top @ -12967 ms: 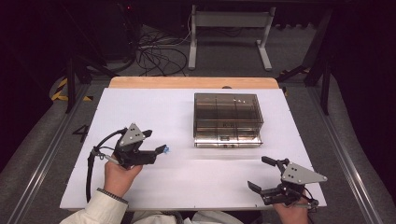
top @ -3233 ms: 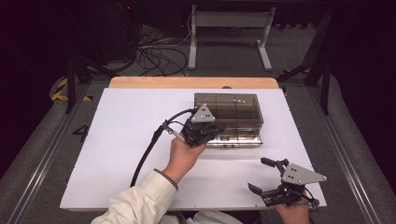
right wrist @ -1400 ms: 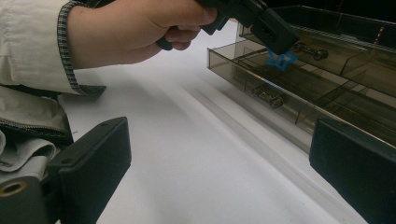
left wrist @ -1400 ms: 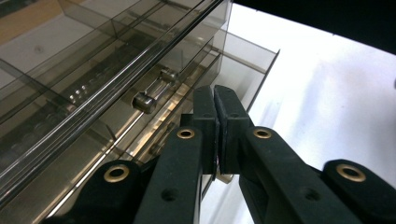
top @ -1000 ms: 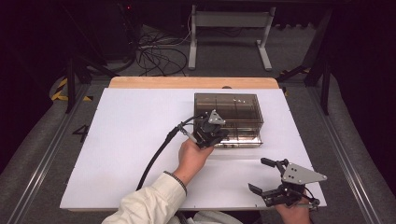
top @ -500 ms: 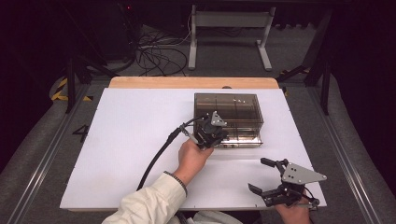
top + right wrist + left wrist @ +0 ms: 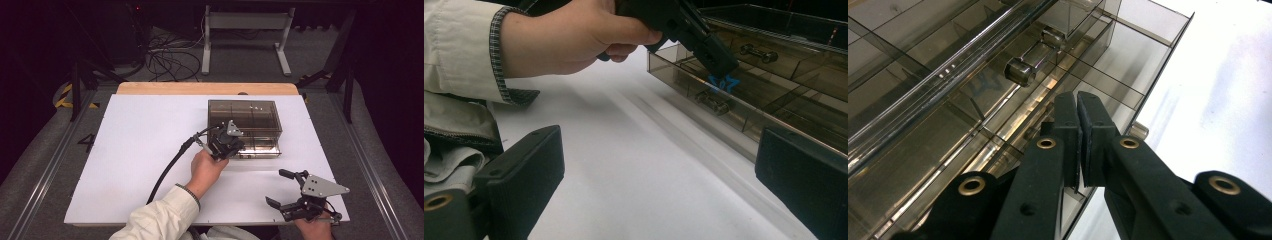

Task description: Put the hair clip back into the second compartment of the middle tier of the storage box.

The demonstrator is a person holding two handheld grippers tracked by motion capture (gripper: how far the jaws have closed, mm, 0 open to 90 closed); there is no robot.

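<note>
Left hand-held gripper (image 7: pixel 1079 107) clenched, apparently empty, over smoked drawer organizer (image 7: pixel 250 120); lower squarely into compartment. Right hand-held gripper (image 7: pixel 287 192) released.

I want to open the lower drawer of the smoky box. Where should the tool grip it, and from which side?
Grip the small clear knob on the drawer front, from the person's side of the box. It alone juts out of the flat front, and the drawer slides that way.
</note>
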